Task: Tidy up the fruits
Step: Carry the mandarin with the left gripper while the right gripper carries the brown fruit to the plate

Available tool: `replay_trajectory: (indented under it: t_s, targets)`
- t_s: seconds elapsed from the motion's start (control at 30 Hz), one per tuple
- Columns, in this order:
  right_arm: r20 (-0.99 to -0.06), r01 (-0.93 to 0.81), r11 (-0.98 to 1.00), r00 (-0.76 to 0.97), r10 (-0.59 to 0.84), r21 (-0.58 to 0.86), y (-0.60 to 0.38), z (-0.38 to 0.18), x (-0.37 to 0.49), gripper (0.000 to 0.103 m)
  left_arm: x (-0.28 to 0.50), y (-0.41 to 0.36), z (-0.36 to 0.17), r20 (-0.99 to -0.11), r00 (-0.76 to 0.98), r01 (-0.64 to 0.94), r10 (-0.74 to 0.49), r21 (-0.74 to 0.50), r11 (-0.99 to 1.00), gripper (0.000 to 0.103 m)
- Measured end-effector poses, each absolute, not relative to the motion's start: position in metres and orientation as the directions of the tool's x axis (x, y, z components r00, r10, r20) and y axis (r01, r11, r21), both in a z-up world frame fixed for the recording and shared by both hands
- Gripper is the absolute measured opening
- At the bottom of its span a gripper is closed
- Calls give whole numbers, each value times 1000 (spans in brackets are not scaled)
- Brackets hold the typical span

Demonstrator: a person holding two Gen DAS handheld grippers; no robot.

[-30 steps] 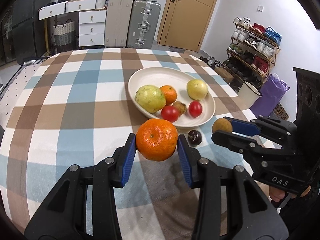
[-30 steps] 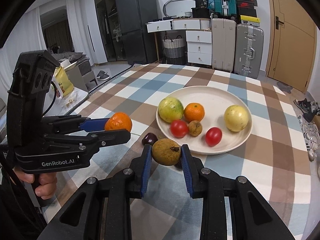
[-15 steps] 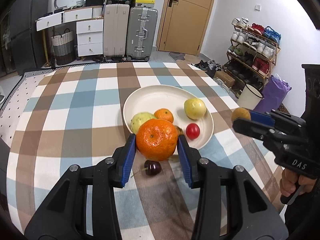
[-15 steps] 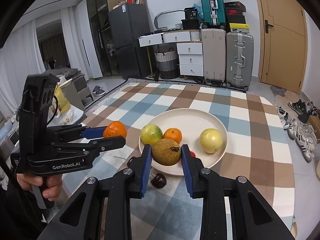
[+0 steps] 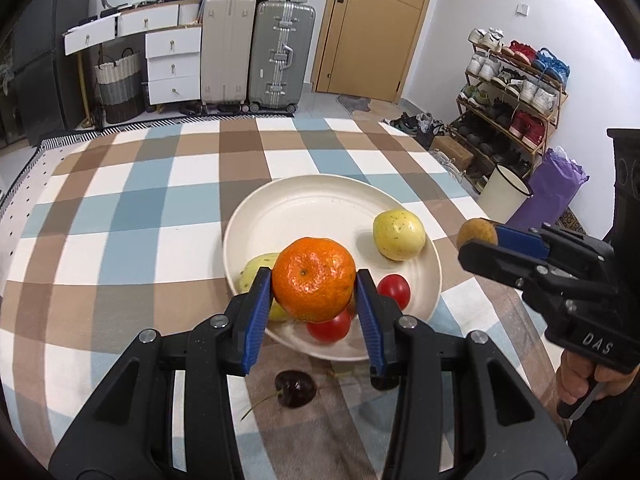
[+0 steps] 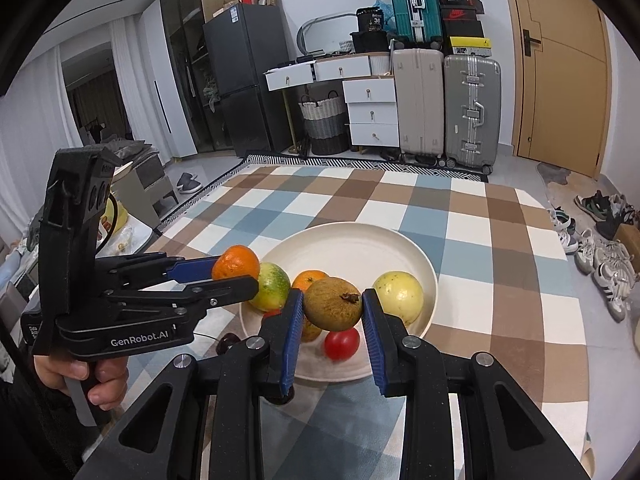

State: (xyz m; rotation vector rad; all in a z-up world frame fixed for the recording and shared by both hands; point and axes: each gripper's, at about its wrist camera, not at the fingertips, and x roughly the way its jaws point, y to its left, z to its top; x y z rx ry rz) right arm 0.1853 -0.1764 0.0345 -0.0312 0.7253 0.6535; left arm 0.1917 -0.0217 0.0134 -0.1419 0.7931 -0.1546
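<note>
My left gripper (image 5: 314,294) is shut on a large orange (image 5: 314,279) and holds it above the near rim of the cream plate (image 5: 320,208). My right gripper (image 6: 332,312) is shut on a brown round fruit (image 6: 333,303), raised over the plate's near edge (image 6: 360,236). The plate holds a yellow fruit (image 5: 399,234), a green-yellow fruit (image 6: 271,286), a small orange (image 6: 310,278) and red tomatoes (image 5: 394,290). A dark cherry (image 5: 295,388) lies on the cloth in front of the plate.
The table has a blue, brown and white checked cloth (image 5: 120,208). Beyond it stand suitcases (image 5: 280,52), white drawers (image 5: 172,64) and a shoe rack (image 5: 516,92). A white bin (image 5: 504,192) sits by the table's right side.
Both grippers have risen and pulled back with their fruits; the plate and cherry now sit lower and closer to the fingers in both views. The grips have not changed.
</note>
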Motion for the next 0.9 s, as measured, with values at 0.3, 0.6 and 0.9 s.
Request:
replay_trajectory:
  t_s: [0.3, 0.6, 0.9]
  targets:
    - [-659, -551, 808, 531, 532, 208, -171, 8, 210, 30, 218, -40, 2, -709, 686, 106, -162, -122, 987, 39]
    - [-674, -536, 819, 529, 516, 207, -170, -4, 223, 30, 232, -45, 0, -709, 685, 124, -167, -113, 986, 39]
    - [-681, -536, 826, 540, 495, 176, -162, -7, 230, 30, 245, -51, -6, -712, 684, 134, -158, -90, 987, 39]
